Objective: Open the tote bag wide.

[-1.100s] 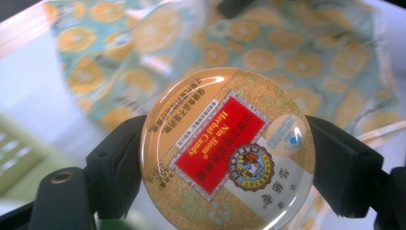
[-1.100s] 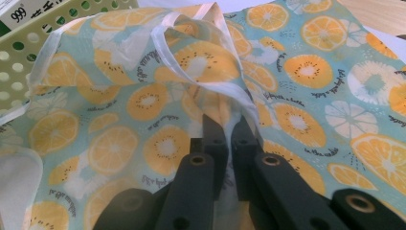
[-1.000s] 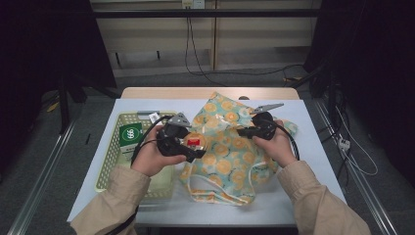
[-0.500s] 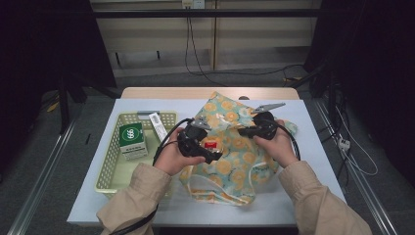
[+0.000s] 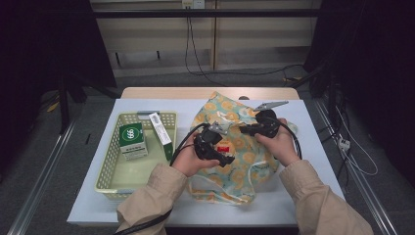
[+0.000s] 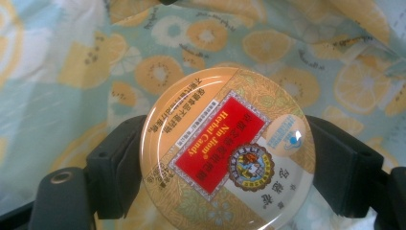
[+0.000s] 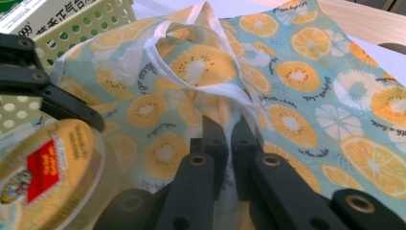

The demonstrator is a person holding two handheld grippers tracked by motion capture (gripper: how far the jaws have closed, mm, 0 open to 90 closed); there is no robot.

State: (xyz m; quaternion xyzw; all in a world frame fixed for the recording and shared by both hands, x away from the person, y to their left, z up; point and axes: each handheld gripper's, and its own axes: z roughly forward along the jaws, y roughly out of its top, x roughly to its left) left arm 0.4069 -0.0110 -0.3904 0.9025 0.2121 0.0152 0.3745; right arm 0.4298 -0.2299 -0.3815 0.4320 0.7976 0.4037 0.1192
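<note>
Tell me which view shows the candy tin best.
Left gripper view: the round Nin Jiom herbal candy tin faces the camera, label readable, clamped between that gripper's jaws above the fruit-print bag. Right gripper view catches it edge-on and blurred. High view shows just a small red spot.

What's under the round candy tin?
The fruit-print bag lies right below the tin, which the left tool holds by its sides. Whatever is inside or beneath the bag there is covered by the cloth.
</note>
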